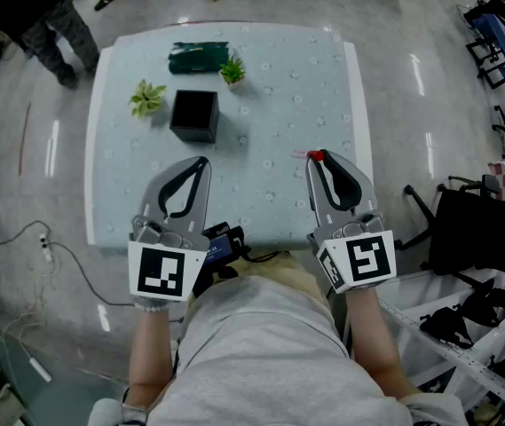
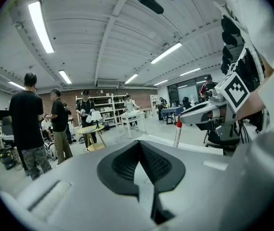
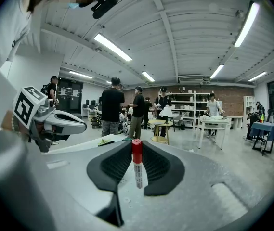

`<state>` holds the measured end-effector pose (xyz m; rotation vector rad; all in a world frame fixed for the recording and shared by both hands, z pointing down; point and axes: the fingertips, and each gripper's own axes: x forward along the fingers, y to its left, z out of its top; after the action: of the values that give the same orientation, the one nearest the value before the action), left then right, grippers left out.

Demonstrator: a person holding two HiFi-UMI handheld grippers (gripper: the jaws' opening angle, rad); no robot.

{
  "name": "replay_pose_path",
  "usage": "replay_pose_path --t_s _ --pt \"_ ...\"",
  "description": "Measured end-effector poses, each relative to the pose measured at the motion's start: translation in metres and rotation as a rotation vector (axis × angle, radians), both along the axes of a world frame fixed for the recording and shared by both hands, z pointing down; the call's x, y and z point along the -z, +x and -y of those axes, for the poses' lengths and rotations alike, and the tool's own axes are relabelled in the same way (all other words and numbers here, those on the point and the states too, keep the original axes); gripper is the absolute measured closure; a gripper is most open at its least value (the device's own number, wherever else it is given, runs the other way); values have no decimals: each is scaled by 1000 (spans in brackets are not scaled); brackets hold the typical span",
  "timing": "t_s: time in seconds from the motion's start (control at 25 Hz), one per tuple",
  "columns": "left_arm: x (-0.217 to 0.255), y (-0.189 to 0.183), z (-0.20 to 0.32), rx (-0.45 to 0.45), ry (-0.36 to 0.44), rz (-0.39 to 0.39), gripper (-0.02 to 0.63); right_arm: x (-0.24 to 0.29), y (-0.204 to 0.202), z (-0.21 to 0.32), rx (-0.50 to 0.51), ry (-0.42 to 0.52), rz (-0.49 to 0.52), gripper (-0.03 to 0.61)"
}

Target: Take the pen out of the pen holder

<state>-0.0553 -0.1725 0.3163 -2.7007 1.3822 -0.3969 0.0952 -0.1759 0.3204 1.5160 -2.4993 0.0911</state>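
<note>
Right gripper (image 3: 136, 146) is clamped on the pen (image 3: 137, 170). The pen stands upright between the pads, red cap on top and the barrel hanging below the jaw tips. Left gripper (image 2: 139, 143) has its jaws together with nothing in them, level with the right one and off to its left.

Pen holder (image 1: 193, 115), a black box, sits on the table (image 1: 323, 78), well ahead of the right gripper and to its left, nearer the left gripper's line. Pen is clear of it, nowhere near the opening. Two small plants (image 1: 146, 98) and a green item (image 1: 197, 57) lie beyond the holder.

Step, as I read it: extraction is done and the pen is held over the table's near edge. Next move likely calls for lowering the pen onto bare table just ahead of the right gripper, then opening the jaws. Keep the barrel from rolling off the edge.
</note>
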Motion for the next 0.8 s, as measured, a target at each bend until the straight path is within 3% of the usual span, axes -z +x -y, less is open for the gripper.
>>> replay_pose_path --t_s 0.8 --pt "2 1 6 -8 5 -4 597 7 -4 4 9 10 -6 515"
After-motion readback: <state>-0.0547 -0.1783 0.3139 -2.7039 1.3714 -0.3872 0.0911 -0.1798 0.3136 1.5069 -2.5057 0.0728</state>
